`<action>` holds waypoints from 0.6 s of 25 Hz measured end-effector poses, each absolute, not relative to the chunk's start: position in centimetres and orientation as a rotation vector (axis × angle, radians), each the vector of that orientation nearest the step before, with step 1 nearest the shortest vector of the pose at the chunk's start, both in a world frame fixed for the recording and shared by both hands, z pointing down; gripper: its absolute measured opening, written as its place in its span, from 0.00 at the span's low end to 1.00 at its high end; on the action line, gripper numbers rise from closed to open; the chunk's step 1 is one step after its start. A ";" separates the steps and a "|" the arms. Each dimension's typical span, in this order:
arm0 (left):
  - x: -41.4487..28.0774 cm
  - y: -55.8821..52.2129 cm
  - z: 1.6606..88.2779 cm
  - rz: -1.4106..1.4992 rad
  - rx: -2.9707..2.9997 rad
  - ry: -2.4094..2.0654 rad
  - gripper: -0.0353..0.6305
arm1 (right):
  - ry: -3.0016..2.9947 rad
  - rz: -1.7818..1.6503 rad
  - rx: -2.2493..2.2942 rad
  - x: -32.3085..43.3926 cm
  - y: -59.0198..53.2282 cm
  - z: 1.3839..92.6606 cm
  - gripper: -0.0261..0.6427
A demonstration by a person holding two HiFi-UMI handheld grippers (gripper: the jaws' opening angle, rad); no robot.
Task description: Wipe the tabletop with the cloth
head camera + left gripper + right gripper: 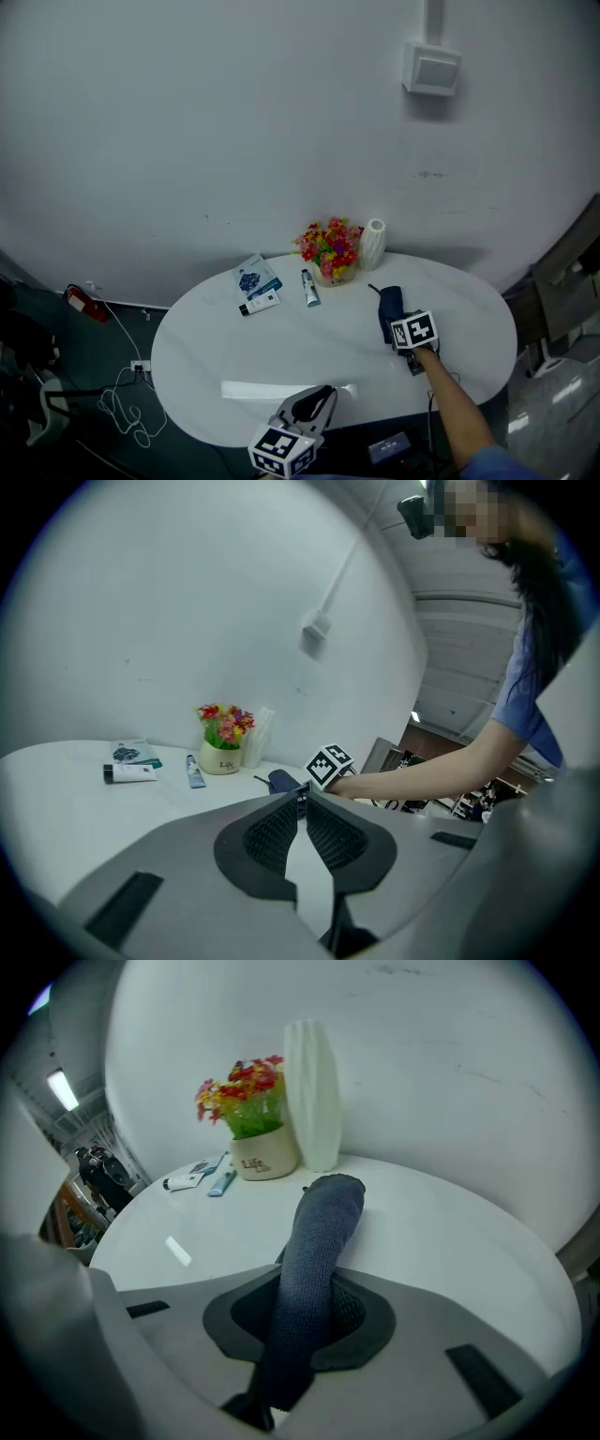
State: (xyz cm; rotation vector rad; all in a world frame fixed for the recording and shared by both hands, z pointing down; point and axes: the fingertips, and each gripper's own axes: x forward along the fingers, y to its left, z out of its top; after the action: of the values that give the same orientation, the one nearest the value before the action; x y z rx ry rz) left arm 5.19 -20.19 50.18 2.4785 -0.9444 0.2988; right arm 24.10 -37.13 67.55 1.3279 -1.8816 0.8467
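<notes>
A dark blue cloth [389,305] lies on the right half of the white oval table [216,347], bunched into a long roll. My right gripper [395,324] is shut on its near end, and in the right gripper view the cloth [317,1232] runs out between the jaws of that gripper [302,1314] toward the wall. My left gripper [320,397] hovers at the table's front edge, shut with nothing between its pads [274,834]. From the left gripper view the cloth [280,780] shows beside the right gripper's marker cube [328,764].
At the table's back stand a pot of flowers [331,251] and a white ribbed vase [372,244]. A blue tube [309,288], a booklet [255,277] and a small white tube [260,303] lie left of them. Cables [122,403] trail on the floor at left.
</notes>
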 end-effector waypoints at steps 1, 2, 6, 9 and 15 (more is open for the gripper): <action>6.4 -20.3 50.2 0.308 2.483 -0.929 0.09 | -1.873 0.854 1.346 25.9 -37.2 67.6 0.14; 7.5 -20.3 50.3 0.320 2.488 -0.913 0.09 | -1.864 0.863 1.366 27.7 -37.3 67.6 0.14; 10.9 -20.7 50.7 0.364 2.501 -0.858 0.09 | -1.823 0.895 1.443 34.2 -37.7 67.6 0.14; 12.8 -21.3 50.8 0.375 2.507 -0.837 0.09 | -1.785 0.888 1.486 38.7 -38.0 67.5 0.14; 15.4 -21.7 50.9 0.400 2.525 -0.797 0.09 | -1.672 0.915 1.624 47.6 -37.0 67.3 0.14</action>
State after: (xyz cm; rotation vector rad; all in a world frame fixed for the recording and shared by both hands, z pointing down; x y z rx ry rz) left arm 15.40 -21.67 50.91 2.5250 -0.7966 0.3997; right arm 47.62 -36.99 67.31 1.6242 -1.6716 0.9147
